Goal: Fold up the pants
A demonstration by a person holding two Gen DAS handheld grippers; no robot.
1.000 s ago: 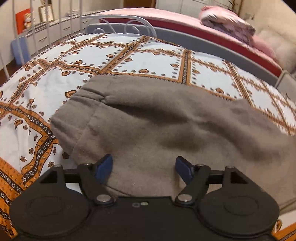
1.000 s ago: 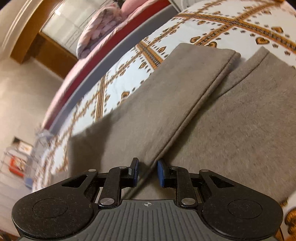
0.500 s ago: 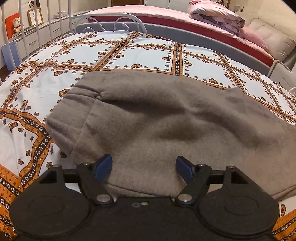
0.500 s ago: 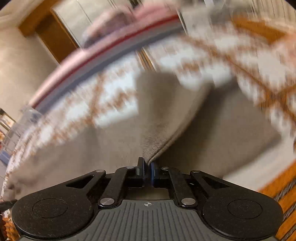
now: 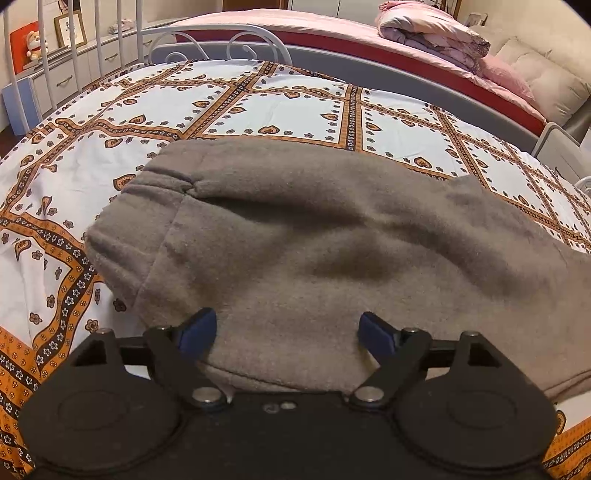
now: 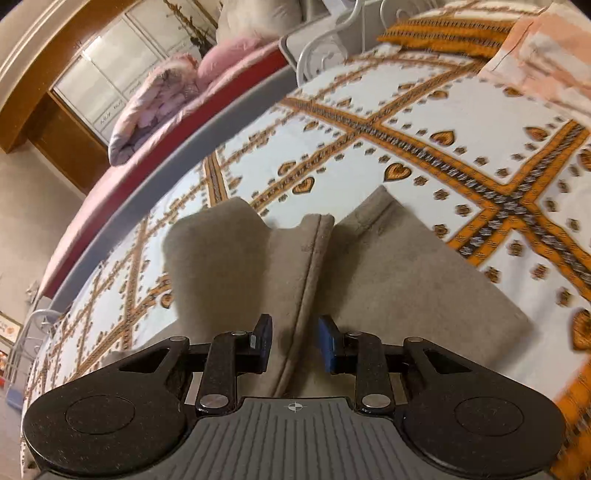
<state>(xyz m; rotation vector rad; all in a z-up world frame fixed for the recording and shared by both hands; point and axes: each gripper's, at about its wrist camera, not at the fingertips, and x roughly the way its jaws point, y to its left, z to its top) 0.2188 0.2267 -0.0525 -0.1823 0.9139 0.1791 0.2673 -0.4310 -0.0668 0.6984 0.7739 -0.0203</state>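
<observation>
Grey-brown fleece pants (image 5: 314, 251) lie on the patterned bedspread (image 5: 258, 114), waistband (image 5: 122, 236) to the left in the left wrist view. My left gripper (image 5: 286, 332) is open, its blue pads straddling the near edge of the pants just above the cloth. In the right wrist view the pant legs (image 6: 388, 273) lie folded, and a seamed leg edge (image 6: 306, 295) rises between the pads. My right gripper (image 6: 295, 341) is open, pads apart on either side of that edge without clamping it.
A white metal bed rail (image 5: 207, 40) stands at the far left. Beyond a grey frame (image 5: 424, 85) lies a second bed with pink sheets and a folded quilt (image 5: 432, 29). An orange-and-peach cloth (image 6: 517, 40) lies at the far end of the bedspread.
My right gripper, shut on the leg edge half a second ago, has opened and let it go after carrying it across. My left gripper stayed open, the view shifting slightly.
</observation>
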